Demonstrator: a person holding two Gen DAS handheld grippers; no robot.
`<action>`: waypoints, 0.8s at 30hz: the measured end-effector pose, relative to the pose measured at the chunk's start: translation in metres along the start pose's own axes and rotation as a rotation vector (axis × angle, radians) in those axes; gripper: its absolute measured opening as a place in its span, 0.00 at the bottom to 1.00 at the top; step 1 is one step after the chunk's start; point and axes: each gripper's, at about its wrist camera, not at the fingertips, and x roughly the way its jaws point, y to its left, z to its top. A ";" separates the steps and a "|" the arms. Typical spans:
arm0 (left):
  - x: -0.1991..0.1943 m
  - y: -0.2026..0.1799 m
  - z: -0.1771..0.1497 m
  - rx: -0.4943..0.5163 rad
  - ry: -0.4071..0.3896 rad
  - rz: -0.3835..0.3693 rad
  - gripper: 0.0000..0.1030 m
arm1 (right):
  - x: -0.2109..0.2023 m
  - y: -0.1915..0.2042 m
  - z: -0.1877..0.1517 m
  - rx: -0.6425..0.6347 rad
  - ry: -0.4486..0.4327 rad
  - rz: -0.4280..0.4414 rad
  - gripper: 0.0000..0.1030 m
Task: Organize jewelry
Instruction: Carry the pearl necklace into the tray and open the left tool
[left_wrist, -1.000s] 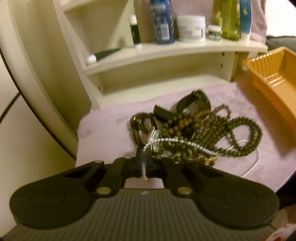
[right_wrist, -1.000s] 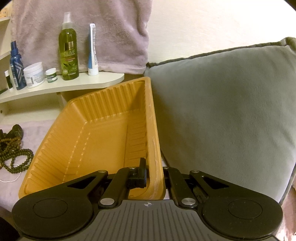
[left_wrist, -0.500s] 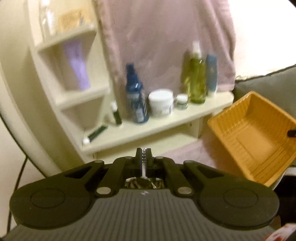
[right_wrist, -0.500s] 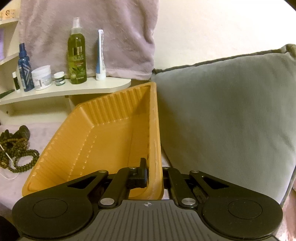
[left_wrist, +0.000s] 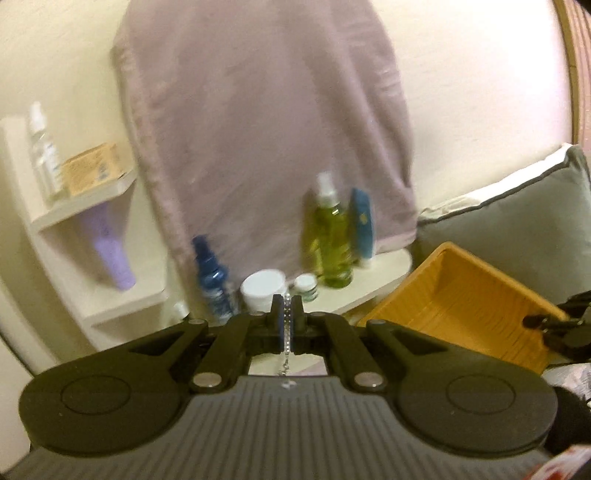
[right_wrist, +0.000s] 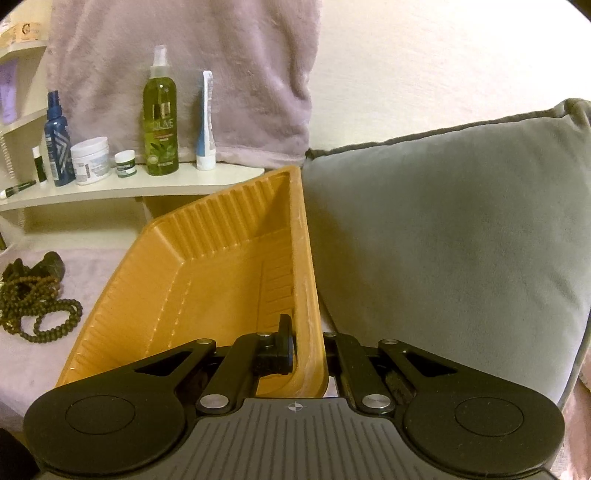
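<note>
- Your left gripper pinches a silver chain, lifted before the shelf.
- Your right gripper clamps the orange tray wall beside the cushion.
- Beads lie left of the tray.

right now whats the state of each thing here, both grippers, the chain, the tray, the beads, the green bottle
left gripper: shut on the silver chain
silver chain: pinched between the fingers, loose end dangling
right gripper: shut on the orange tray's wall
orange tray: tilted up, nothing inside
bead necklaces: tangled in a pile on the cloth
green spray bottle: upright on the shelf, cap on
</note>
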 end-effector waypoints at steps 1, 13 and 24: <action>0.001 -0.004 0.003 0.002 -0.004 -0.011 0.02 | 0.000 0.000 0.000 -0.004 0.000 0.001 0.04; 0.047 -0.088 0.024 0.011 0.023 -0.217 0.02 | -0.003 -0.001 -0.001 -0.018 0.005 0.009 0.04; 0.098 -0.123 0.008 0.029 0.151 -0.317 0.10 | 0.000 -0.004 0.001 0.008 0.014 0.022 0.04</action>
